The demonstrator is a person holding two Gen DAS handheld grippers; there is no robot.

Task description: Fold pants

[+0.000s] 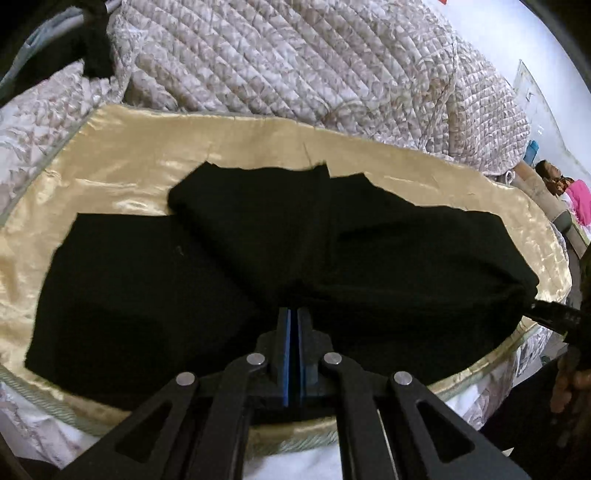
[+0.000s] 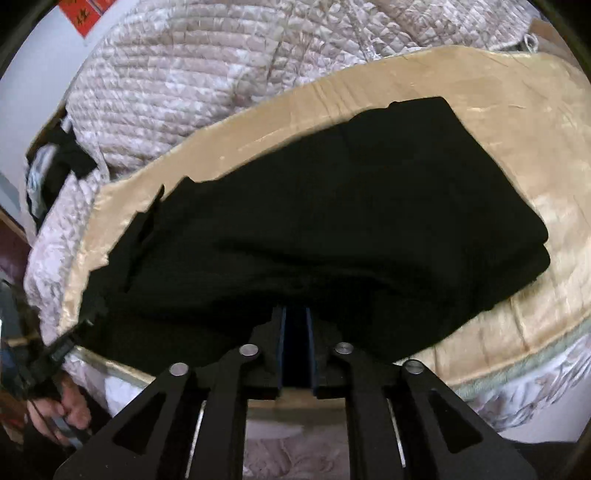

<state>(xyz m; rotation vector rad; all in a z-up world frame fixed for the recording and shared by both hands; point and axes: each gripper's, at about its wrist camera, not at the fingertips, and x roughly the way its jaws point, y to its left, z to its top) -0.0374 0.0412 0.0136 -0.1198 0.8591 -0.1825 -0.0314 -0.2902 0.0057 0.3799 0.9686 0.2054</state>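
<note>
Quilted floral bedspread (image 1: 280,62) beneath golden satin cloth (image 1: 122,155), white wall (image 1: 491,22)

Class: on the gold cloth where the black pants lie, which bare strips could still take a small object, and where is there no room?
Bare gold cloth runs as a strip between the black pants and the quilted bedding, widest at the left corner. In the right wrist view a second patch lies beyond the pants' folded end. The middle is covered, and the near edge is crowded by both grippers.

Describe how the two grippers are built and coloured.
Both are matte black. The left gripper has two flat fingers lined with blue pads, driven by angled link arms with triangular cut-outs and round silver pivot pins. The right gripper is the same build, its pads darker blue in shadow. No cables or markings show.
</note>
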